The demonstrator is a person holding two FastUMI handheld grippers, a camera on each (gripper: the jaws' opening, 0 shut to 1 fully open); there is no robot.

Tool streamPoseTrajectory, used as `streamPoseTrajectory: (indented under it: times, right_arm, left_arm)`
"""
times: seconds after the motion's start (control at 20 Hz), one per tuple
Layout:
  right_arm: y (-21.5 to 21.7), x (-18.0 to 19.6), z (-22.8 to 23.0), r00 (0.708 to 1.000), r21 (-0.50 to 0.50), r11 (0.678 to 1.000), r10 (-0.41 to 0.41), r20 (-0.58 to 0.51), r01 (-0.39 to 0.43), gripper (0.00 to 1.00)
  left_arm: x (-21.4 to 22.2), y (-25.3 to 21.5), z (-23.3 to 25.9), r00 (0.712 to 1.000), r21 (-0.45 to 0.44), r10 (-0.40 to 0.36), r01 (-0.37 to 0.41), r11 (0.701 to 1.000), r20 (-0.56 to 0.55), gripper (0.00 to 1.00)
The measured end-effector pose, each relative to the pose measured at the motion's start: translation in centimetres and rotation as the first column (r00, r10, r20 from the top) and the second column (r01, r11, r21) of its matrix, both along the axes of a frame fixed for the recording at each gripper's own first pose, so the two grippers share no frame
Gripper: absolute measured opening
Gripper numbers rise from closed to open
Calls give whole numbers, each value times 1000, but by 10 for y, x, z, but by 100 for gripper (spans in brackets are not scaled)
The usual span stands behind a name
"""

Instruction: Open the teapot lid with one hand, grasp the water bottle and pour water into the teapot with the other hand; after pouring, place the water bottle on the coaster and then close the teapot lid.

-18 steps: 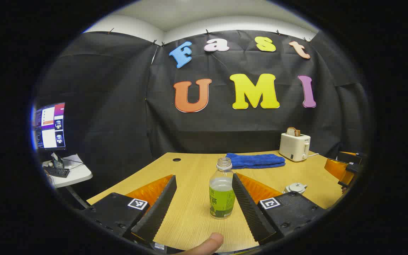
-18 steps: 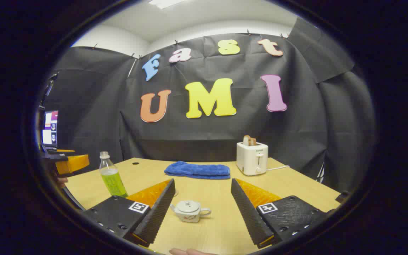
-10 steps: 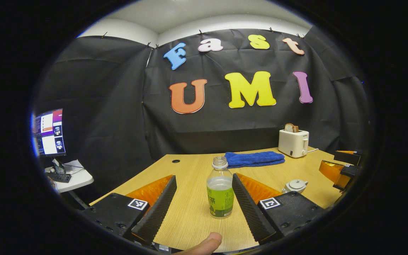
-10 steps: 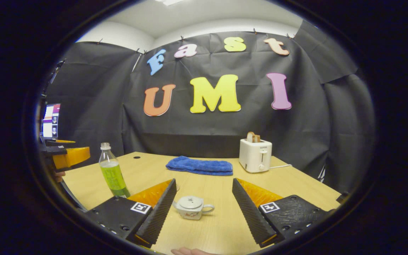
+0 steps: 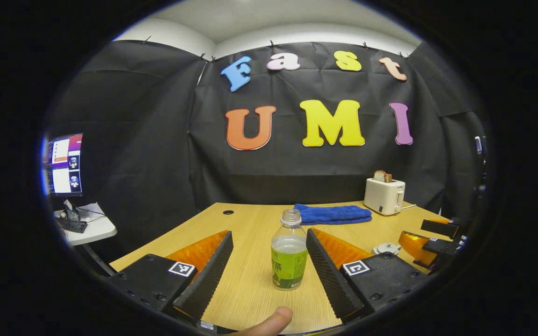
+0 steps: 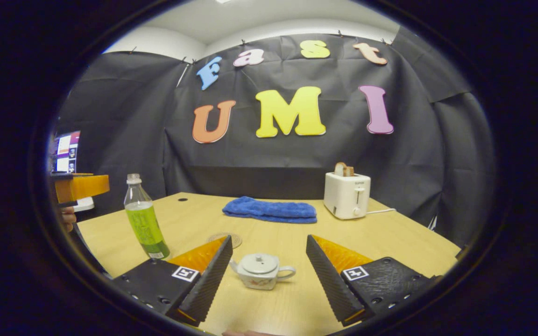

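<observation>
- On the wooden table [image 6: 390, 242] the teapot [image 6: 260, 270] sits between the right gripper [image 6: 266, 273]'s wide-spread fingers, lid [image 6: 259, 262] on.
- Centring on the lid knob before closing looks wise.
- Left gripper [image 5: 269, 270], also wide, frames the uncapped water bottle [image 5: 289, 254]; coaster [image 6: 231, 239] lies behind the teapot.

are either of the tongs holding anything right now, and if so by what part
Nothing is held. The left tongs stand open around the water bottle without touching it; the right tongs stand open before the teapot, lid still on.
</observation>
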State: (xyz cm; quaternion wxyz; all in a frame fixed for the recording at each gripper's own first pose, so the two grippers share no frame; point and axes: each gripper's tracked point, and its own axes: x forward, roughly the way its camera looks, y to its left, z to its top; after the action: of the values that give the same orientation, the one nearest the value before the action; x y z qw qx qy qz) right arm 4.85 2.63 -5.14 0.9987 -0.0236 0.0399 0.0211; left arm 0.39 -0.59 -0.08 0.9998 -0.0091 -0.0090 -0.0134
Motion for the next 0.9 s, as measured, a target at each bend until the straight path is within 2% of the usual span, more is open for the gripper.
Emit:
streamPoseTrajectory:
  times: [0.2, 0.3, 0.35, 0.45, 0.55, 0.6, 0.7, 0.75, 0.8, 0.85, 0.9]
  right_arm:
    - [4, 30, -7, 1000, -26, 1000, -18, -11, 18, 96]
    - [2, 45, -18, 998, -42, 998, -44, -41, 42, 91]
    - [3, 47, -27, 997, -37, 998, -43, -63, 40, 79]
    - [6, 50, -36, 996, -26, 999, -36, -87, 34, 69]
    - [6, 52, -40, 995, -29, 999, -39, -91, 36, 50]
    - [9, 51, -38, 996, -22, 999, -26, -84, 25, 44]
    - [9, 52, -41, 996, -17, 1000, -25, -80, 23, 40]
    - [11, 52, -43, 997, -17, 1000, -15, -80, 14, 43]
    - [14, 50, -41, 998, -26, 1000, -14, -61, 13, 37]
    - [11, 52, -41, 999, -56, 998, -32, -43, 30, 21]
    - [9, 53, -43, 999, -84, 996, -40, -35, 37, 14]
  left_arm:
    - [4, 0, -8, 1000, 11, 3, -3, 1000, -17, 99]
    - [7, 2, -14, 999, 17, 11, -11, 1000, -31, 99]
    - [8, 3, -15, 999, 21, 15, -15, 1000, -36, 99]
    - [10, 4, -17, 999, 29, 16, -15, 999, -40, 99]
    - [12, 2, -19, 999, 41, 14, -12, 999, -42, 99]
    - [12, 1, -21, 999, 45, 15, -13, 999, -46, 99]
    - [14, 1, -24, 998, 46, 13, -11, 999, -55, 99]
    - [14, 0, -25, 998, 47, 12, -9, 999, -58, 99]
    - [14, 0, -27, 998, 51, 13, -10, 999, -61, 99]
    - [15, -1, -27, 998, 56, 14, -11, 998, -63, 99]
    - [14, -2, -27, 998, 60, 13, -9, 998, -62, 99]
